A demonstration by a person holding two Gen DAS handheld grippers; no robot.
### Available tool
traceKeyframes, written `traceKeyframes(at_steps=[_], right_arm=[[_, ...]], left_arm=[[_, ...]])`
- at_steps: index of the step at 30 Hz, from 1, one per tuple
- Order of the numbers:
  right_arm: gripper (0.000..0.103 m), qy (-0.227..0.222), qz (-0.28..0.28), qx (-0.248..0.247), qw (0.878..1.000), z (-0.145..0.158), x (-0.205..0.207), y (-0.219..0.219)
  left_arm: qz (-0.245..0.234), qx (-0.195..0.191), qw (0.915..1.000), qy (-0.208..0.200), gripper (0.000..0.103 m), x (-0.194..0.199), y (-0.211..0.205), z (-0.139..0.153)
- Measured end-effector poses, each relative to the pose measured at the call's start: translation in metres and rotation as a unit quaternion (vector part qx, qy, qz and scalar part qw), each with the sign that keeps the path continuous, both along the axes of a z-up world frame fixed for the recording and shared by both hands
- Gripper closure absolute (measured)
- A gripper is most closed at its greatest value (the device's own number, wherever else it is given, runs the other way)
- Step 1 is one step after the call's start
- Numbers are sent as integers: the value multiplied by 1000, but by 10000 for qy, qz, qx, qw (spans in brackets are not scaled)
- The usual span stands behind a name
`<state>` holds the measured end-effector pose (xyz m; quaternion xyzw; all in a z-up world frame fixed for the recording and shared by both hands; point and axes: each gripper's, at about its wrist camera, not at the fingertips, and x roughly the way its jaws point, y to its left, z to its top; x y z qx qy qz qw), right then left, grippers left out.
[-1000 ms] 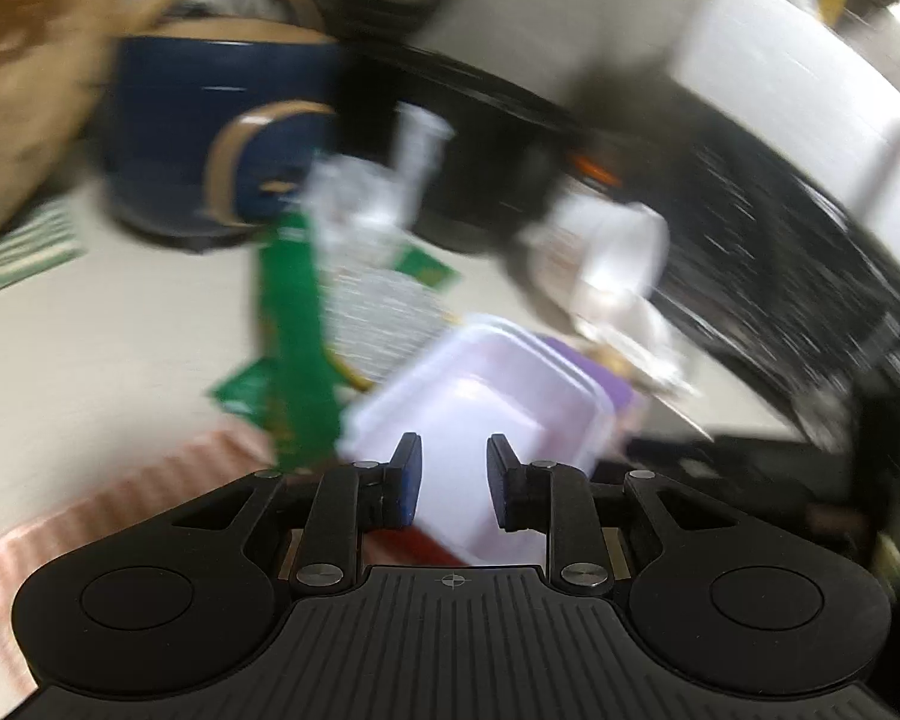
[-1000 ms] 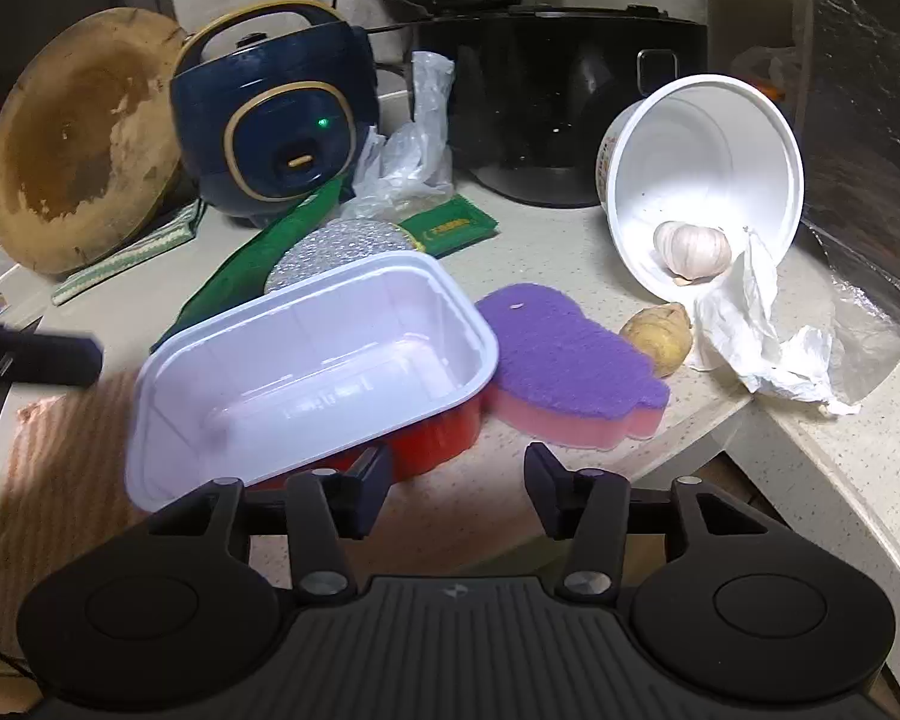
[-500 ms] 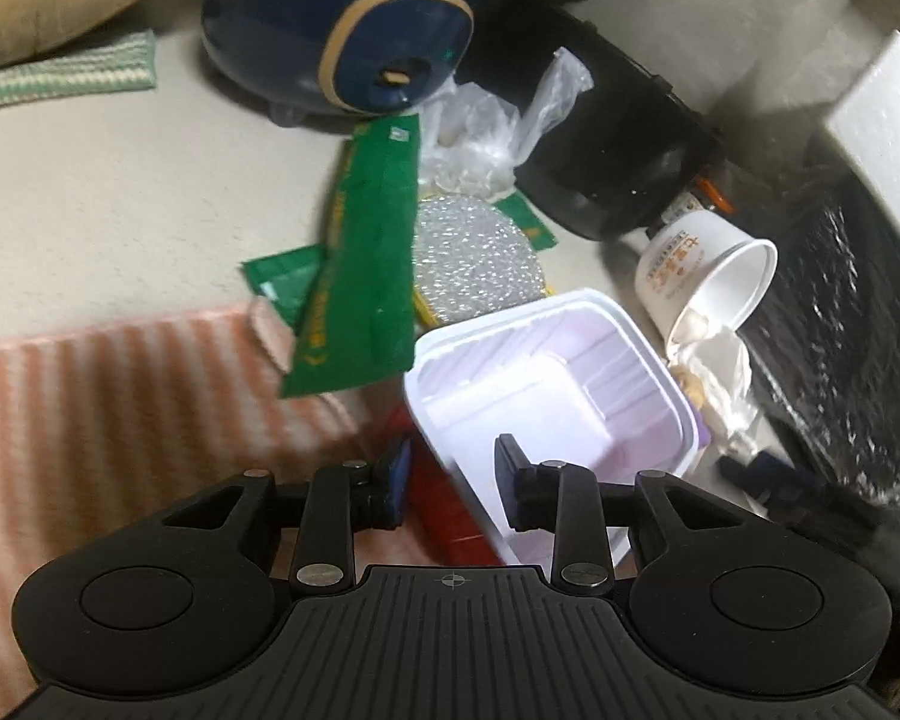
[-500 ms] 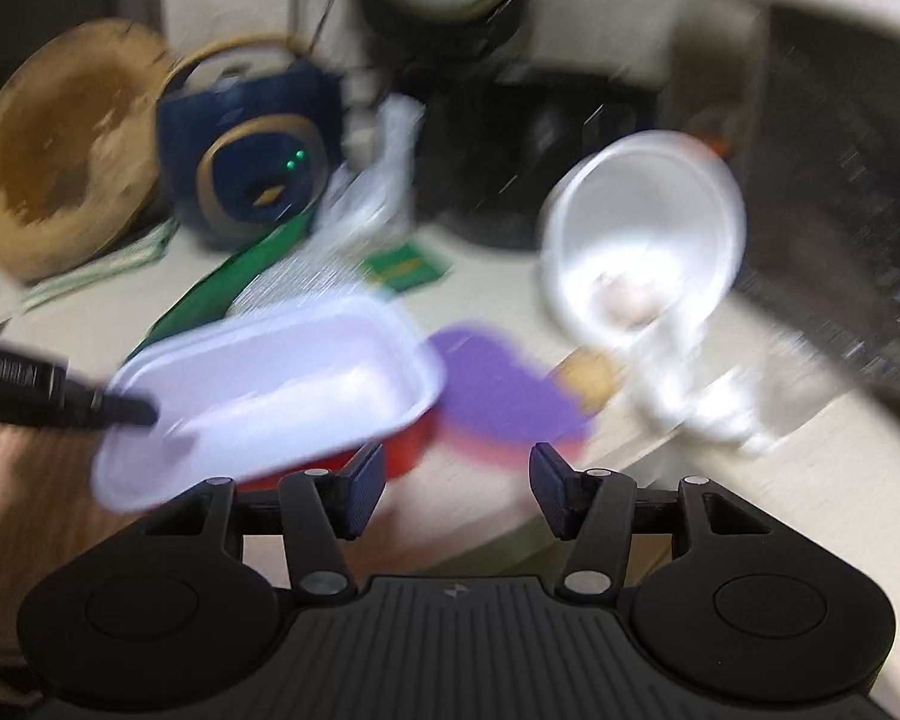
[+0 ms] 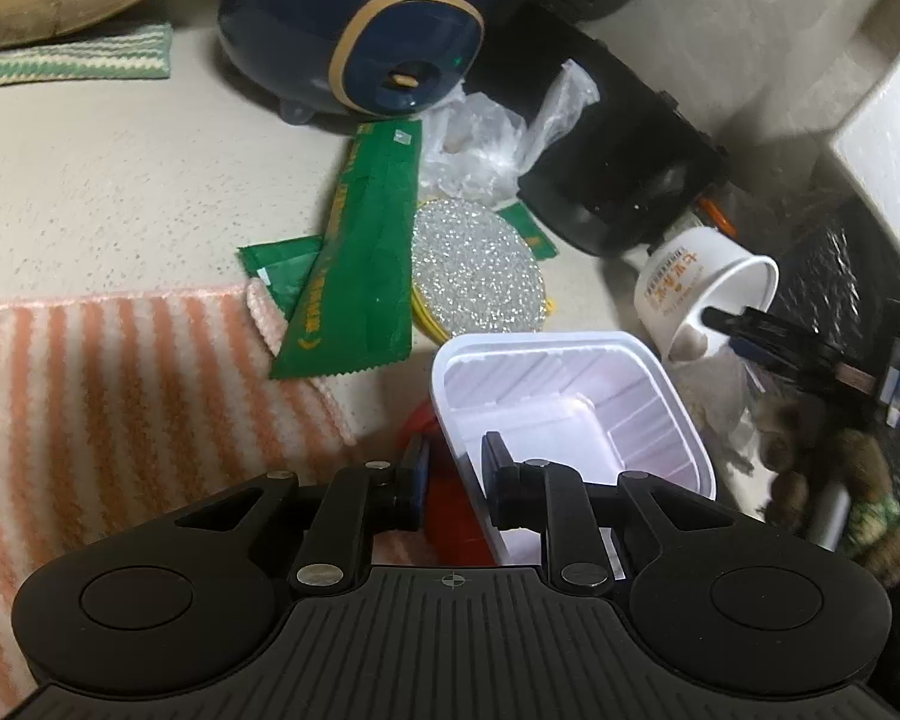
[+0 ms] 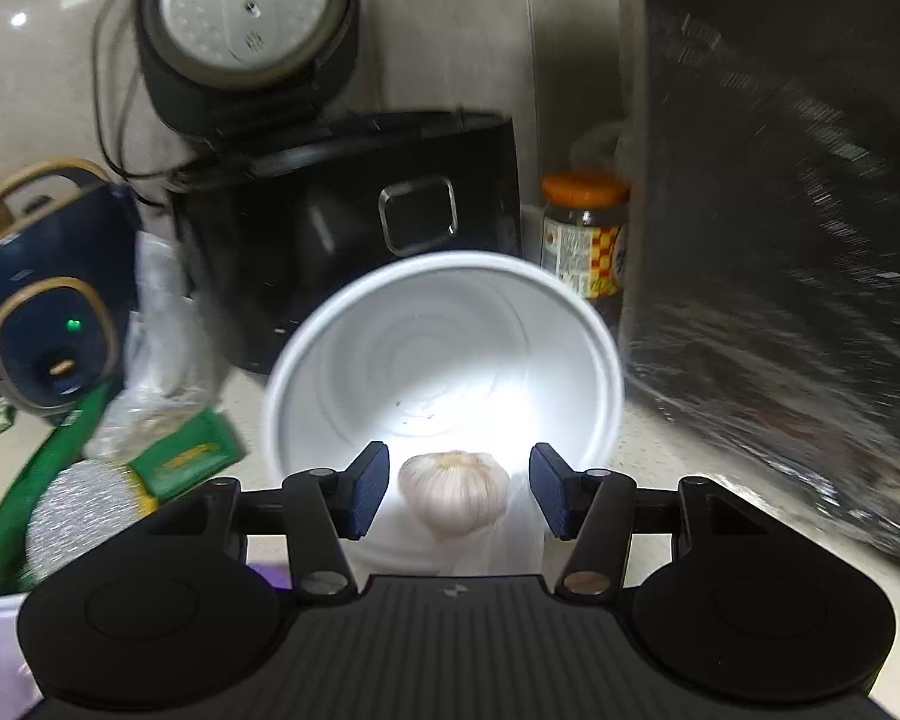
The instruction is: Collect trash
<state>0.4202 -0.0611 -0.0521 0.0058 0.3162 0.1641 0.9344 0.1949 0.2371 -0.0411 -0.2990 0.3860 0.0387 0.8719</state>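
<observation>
My left gripper [image 5: 455,474] straddles the near wall of a white plastic tray [image 5: 570,402] with red outer sides; one finger is inside, one outside, with a small gap left. My right gripper [image 6: 457,492] is open at the mouth of a white paper cup [image 6: 444,360] lying on its side, with a garlic bulb [image 6: 455,492] between its fingers, untouched. The cup [image 5: 690,294] and the right gripper's fingers [image 5: 768,330] also show in the left wrist view. A long green wrapper [image 5: 360,258], a small green packet [image 6: 192,456] and a crumpled clear bag [image 5: 486,144] lie on the counter.
A navy cooker [image 5: 360,36], a black rice cooker [image 6: 354,228] with its lid up and a jar [image 6: 582,234] stand at the back. A silver scouring pad [image 5: 474,276] and an orange striped cloth [image 5: 120,408] lie near the tray. Foil-covered stove [image 6: 780,300] is at right.
My left gripper has come down over the tray's near wall and narrowed. My right gripper has moved forward and right to the cup's mouth, and the garlic now sits between its fingers.
</observation>
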Motion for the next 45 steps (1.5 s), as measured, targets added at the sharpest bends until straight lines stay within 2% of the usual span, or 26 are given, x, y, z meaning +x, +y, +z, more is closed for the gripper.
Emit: traceKeyframes(at_steps=[5, 7, 11, 15, 19, 21, 24, 26, 29, 30, 34, 36, 37, 38, 39, 40, 41, 43, 45], right_arm=[[50, 865, 191, 208, 9958, -29, 46, 7], [52, 947, 252, 173, 9950, -33, 50, 10], [54, 801, 517, -195, 9952, -31, 47, 22], [54, 111, 619, -159, 9979, -10, 23, 18], [54, -139, 873, -346, 9955, 6, 5, 14], [54, -127, 763, -404, 9962, 8, -1, 6], [54, -126, 463, -151, 9987, 14, -22, -16], [54, -224, 306, 24, 9993, 22, -40, -30], [57, -359, 110, 86, 9993, 34, -69, -43], [59, -382, 83, 63, 9992, 37, -77, -44], [83, -561, -67, 123, 9983, 49, -113, -55], [85, -817, -168, 112, 9965, 54, -123, -55], [88, -942, -165, 250, 9951, 52, -117, -52], [93, -778, -60, 330, 9964, 47, -100, -46], [103, -462, -21, 274, 9986, 41, -78, -40], [103, -356, -142, 114, 9992, 37, -66, -37], [103, -446, -188, 14, 9988, 38, -63, -40], [103, -622, -220, -84, 9978, 41, -64, -51], [103, -593, -398, -195, 9973, 42, -62, -65]], left_arm=[[133, -56, 9999, 24, 78, 1, -1, -3], [152, -64, 9999, 46, 77, 2, -1, -5], [215, -58, 9997, 75, 78, 4, -2, -5], [179, -29, 9998, 66, 78, 6, -3, -6], [54, 69, 9999, 133, 75, 11, -6, -8], [13, 84, 9999, 129, 75, 11, -7, -8], [-11, 103, 9998, 160, 76, 13, -6, -8], [87, 138, 9995, 270, 83, 15, -6, -6], [121, 101, 9994, 314, 88, 17, -5, -6], [100, 27, 9995, 312, 88, 18, -4, -7], [18, -116, 9996, 275, 88, 19, -1, -9], [15, -134, 9996, 247, 88, 21, 0, -10], [12, -168, 9995, 283, 88, 24, 1, -10], [-23, -156, 9993, 325, 89, 27, 1, -8], [-103, -57, 9994, 322, 89, 29, 0, -6], [-158, 89, 9994, 296, 89, 29, -2, -4], [-161, 185, 9993, 272, 89, 27, -3, -2], [-61, 80, 9995, 291, 89, 24, 3, -5], [97, -154, 9995, 264, 90, 22, 10, -10]])
